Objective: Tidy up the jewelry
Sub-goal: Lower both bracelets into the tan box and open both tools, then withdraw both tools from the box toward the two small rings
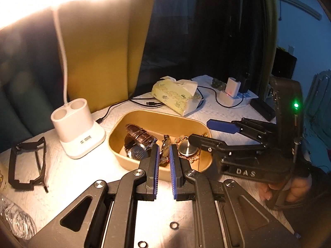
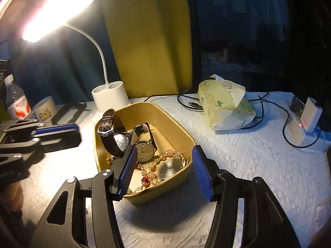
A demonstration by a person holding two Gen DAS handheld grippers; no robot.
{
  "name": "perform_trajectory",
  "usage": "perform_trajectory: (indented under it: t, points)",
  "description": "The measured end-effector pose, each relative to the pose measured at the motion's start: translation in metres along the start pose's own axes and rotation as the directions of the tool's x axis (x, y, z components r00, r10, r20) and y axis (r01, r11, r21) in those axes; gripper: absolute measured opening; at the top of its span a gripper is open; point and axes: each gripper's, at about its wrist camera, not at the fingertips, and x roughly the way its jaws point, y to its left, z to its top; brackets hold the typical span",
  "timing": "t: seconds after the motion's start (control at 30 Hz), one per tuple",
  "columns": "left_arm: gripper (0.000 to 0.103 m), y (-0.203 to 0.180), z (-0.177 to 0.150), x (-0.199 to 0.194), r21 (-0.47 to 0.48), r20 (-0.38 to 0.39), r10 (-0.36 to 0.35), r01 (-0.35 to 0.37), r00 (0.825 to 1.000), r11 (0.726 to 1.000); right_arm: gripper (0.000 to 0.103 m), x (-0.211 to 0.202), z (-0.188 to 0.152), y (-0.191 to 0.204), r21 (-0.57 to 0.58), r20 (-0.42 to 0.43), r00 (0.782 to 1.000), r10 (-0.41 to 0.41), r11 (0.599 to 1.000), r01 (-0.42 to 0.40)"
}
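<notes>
A gold tray (image 2: 182,177) (image 1: 144,115) sits on the white table. It holds a brown-strap watch (image 2: 109,128) (image 1: 140,136), a white-dial watch (image 2: 145,150), a pink bead bracelet (image 2: 165,155) and a round silver piece (image 2: 167,169) (image 1: 187,147). My right gripper (image 2: 164,169) is open, its jaws straddling the tray's near right corner, empty. It also shows in the left wrist view (image 1: 204,132) over the tray's right side. My left gripper (image 1: 164,161) is nearly closed at the tray's near edge with a narrow gap and nothing held. It also shows at the tray's left in the right wrist view (image 2: 76,133).
A white desk lamp base (image 1: 77,132) (image 2: 110,98) stands left of the tray. A tissue pack (image 1: 175,95) (image 2: 225,107), cables (image 2: 192,104) and white chargers (image 2: 306,122) lie behind. A black frame (image 1: 26,165), a water bottle (image 2: 16,101) and a cup (image 2: 44,108) sit far left.
</notes>
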Motion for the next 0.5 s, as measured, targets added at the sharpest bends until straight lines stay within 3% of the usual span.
perform_trajectory:
  t: [0.13,0.5]
  points:
    - [0.011,0.010,-0.007,-0.008,-0.025,-0.001,0.014,-0.014,1.000,1.000,0.057,0.007,0.002,-0.004,0.026,-0.042,0.999,-0.007,1.000,0.008]
    - [0.011,0.038,-0.026,-0.037,-0.075,0.009,0.057,-0.057,0.998,0.996,0.057,-0.012,-0.006,0.008,0.039,-0.049,0.999,-0.014,0.999,0.016]
